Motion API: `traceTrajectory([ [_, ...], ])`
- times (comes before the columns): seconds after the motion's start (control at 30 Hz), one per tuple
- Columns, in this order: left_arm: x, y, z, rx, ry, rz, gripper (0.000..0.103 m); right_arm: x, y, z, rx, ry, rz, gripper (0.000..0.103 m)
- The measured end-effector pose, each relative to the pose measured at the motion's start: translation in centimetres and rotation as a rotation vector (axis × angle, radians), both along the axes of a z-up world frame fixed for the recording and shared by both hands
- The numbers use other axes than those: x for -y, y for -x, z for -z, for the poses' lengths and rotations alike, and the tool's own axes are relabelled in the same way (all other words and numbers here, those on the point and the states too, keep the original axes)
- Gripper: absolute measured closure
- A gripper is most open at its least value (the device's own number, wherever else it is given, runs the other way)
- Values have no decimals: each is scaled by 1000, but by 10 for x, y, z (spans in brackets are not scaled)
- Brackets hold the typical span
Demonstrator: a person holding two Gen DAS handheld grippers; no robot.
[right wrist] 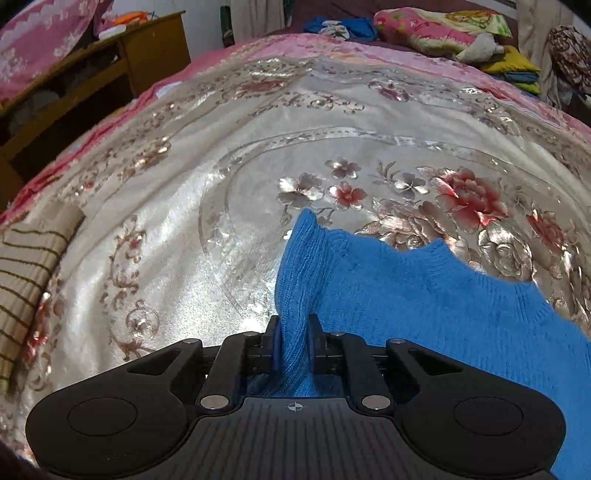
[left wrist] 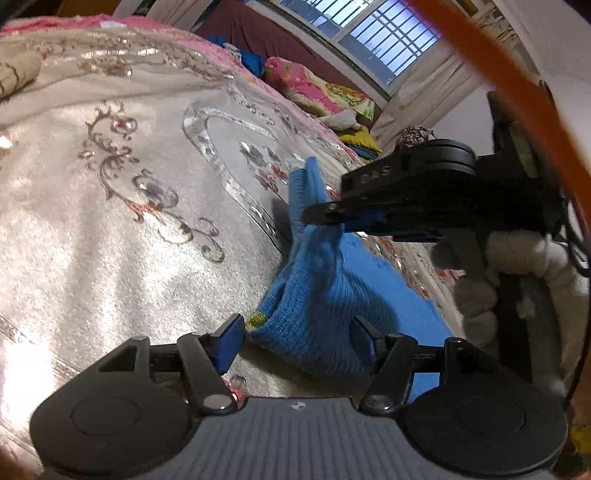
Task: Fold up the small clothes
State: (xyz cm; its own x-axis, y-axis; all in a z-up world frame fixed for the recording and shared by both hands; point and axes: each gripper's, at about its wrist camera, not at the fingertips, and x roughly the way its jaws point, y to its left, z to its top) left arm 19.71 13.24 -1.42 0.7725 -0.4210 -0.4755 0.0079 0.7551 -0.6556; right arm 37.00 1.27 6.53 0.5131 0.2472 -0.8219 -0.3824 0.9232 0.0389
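Observation:
A small blue knitted garment (left wrist: 325, 295) lies on a shiny floral bedspread (left wrist: 110, 221). My left gripper (left wrist: 299, 338) is open, its fingers on either side of the garment's near edge. My right gripper (left wrist: 332, 214) enters from the right in the left wrist view and is shut on an upper fold of the garment, lifting it. In the right wrist view the right gripper (right wrist: 293, 332) pinches a bunched ridge of the blue garment (right wrist: 424, 295), which spreads away to the right over the bedspread (right wrist: 184, 240).
A beige striped folded cloth (right wrist: 26, 266) lies at the left of the bed. Bright folded blankets (right wrist: 443, 26) and clothes are piled at the far side. A wooden cabinet (right wrist: 122, 62) stands at far left. A window (left wrist: 369, 33) is behind the bed.

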Motion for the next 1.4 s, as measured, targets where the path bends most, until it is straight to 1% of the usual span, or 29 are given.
traceTrajectory([
  [0.1, 4, 1, -1, 13, -31, -4, 36, 7, 3, -5, 6, -21, 6, 91],
  [0.2, 10, 7, -7, 62, -78, -14, 35, 15, 6, -9, 12, -43, 14, 91],
  [0.3, 13, 11, -11, 99, -124, -18, 27, 23, 8, -13, 14, -57, 21, 91],
  [0.33, 13, 10, -10, 96, -132, -20, 27, 26, 8, -14, 14, -63, 24, 91],
  [0.47, 11, 3, -1, 51, -105, -34, 27, 36, 11, -17, 15, -82, 37, 92],
  [0.5, 11, 1, -1, 53, -103, -36, 27, 39, 12, -18, 12, -88, 39, 92],
  [0.6, 16, -4, -5, 76, -129, -28, 29, 44, 15, -18, 11, -102, 44, 92],
  [0.67, 19, -5, -8, 87, -134, -9, 36, 47, 16, -18, 10, -110, 48, 92],
  [0.73, 23, -5, -11, 88, -154, 5, 49, 51, 18, -18, 9, -118, 53, 94],
  [0.77, 25, -5, -12, 88, -162, 12, 52, 53, 19, -18, 8, -124, 56, 96],
  [0.83, 29, -6, -14, 85, -155, 37, 67, 58, 21, -20, 9, -138, 63, 96],
  [0.9, 36, -5, -17, 85, -145, 59, 72, 67, 23, -22, 8, -155, 73, 96],
  [0.97, 43, -2, -20, 95, -169, 63, 72, 73, 23, -24, 4, -161, 74, 96],
  [1.0, 46, -1, -20, 96, -180, 58, 72, 75, 23, -24, -7, -160, 69, 94],
  [1.07, 46, -1, -16, 70, -175, 47, 72, 77, 21, -23, -19, -196, 88, 90],
  [1.1, 44, -2, -13, 49, -160, 35, 72, 74, 20, -23, -23, -204, 82, 88],
  [1.17, 39, -3, -7, 16, -134, 13, 72, 64, 17, -20, -14, -195, 73, 88],
  [1.23, 34, -3, -3, -5, -117, -4, 72, 50, 12, -14, -27, -183, 68, 87],
  [1.27, 31, -3, -1, -11, -109, -8, 72, 42, 8, -10, -37, -170, 71, 83],
  [1.3, 30, -4, 1, -15, -99, -8, 72, 33, 5, -7, -41, -152, 68, 76],
  [1.33, 30, -5, 2, -16, -93, -5, 72, 26, 3, -4, -43, -136, 62, 71],
  [1.37, 30, -5, 3, -15, -91, 2, 72, 17, 0, -1, -43, -116, 57, 65],
  [1.4, 30, -3, 3, -13, -91, 7, 72, 9, -2, 2, -42, -96, 51, 62],
])
